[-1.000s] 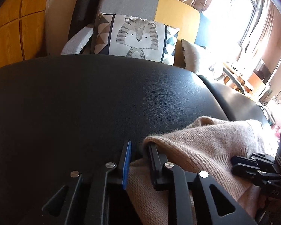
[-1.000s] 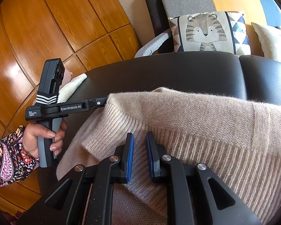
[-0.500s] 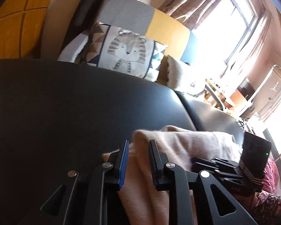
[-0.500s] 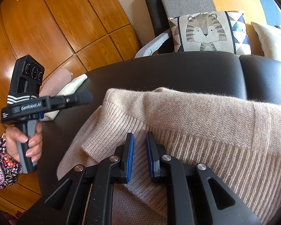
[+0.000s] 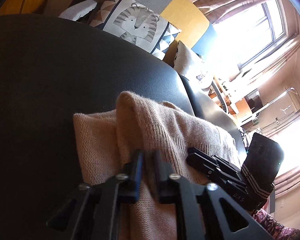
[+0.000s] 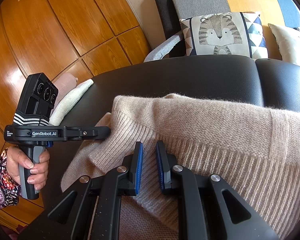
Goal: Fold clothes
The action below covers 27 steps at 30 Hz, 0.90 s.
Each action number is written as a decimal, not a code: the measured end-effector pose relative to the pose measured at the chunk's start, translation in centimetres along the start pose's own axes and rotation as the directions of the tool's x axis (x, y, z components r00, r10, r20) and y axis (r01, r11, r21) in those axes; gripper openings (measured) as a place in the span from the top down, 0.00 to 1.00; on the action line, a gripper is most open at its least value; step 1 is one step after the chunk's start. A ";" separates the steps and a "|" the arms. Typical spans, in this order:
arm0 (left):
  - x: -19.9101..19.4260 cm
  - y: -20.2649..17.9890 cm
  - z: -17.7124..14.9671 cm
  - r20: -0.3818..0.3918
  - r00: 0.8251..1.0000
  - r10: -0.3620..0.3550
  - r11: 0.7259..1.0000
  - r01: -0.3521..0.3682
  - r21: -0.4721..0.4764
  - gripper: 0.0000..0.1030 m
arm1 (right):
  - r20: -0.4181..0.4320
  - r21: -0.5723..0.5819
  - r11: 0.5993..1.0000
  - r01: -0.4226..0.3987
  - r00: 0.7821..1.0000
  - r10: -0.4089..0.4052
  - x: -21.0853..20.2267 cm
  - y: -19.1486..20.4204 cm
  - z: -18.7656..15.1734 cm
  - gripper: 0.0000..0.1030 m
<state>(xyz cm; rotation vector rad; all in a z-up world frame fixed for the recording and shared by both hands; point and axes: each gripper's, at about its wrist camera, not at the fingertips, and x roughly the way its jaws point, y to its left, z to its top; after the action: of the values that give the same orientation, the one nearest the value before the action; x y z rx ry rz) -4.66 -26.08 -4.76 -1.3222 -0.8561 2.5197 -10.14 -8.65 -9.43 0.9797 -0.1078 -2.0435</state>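
Note:
A beige knit sweater (image 5: 170, 124) (image 6: 220, 124) lies folded over on a black leather seat (image 6: 190, 76). My left gripper (image 5: 148, 152) has its jaws closing on a raised fold at the sweater's left edge, with the knit pinched between the pads. From the right wrist view, the left gripper (image 6: 108, 133) meets the ribbed hem from the left, held by a person's hand (image 6: 30, 166). My right gripper (image 6: 149, 146) stays narrowly shut, with the ribbed hem between its blue pads. In the left wrist view, the right gripper (image 5: 192, 156) rests on the sweater.
A tiger cushion (image 6: 220, 34) and a cream cushion (image 6: 288, 40) stand on the couch behind the seat. Folded cream cloth (image 6: 72, 100) and pink cloth (image 6: 66, 80) lie at the seat's left end. Wooden floor (image 6: 50, 30) lies to the left, and a bright window (image 5: 250, 30) to the right.
The left gripper drew away from the sweater's corner, then came back lower on the hem and closed on a fold. Its view has rolled. The right gripper has not moved.

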 end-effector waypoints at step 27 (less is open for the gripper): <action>-1.0 0.7 2.3 0.082 0.996 -0.040 0.995 0.047 -0.083 0.98 | 0.003 0.007 1.000 -0.008 1.000 0.008 0.0 -0.1 0.1 0.86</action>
<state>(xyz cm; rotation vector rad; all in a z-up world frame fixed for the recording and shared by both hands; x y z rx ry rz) -5.86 -27.95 -3.44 -1.2197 -1.0072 2.5441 -10.28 -8.59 -9.36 0.9790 -0.1204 -2.0392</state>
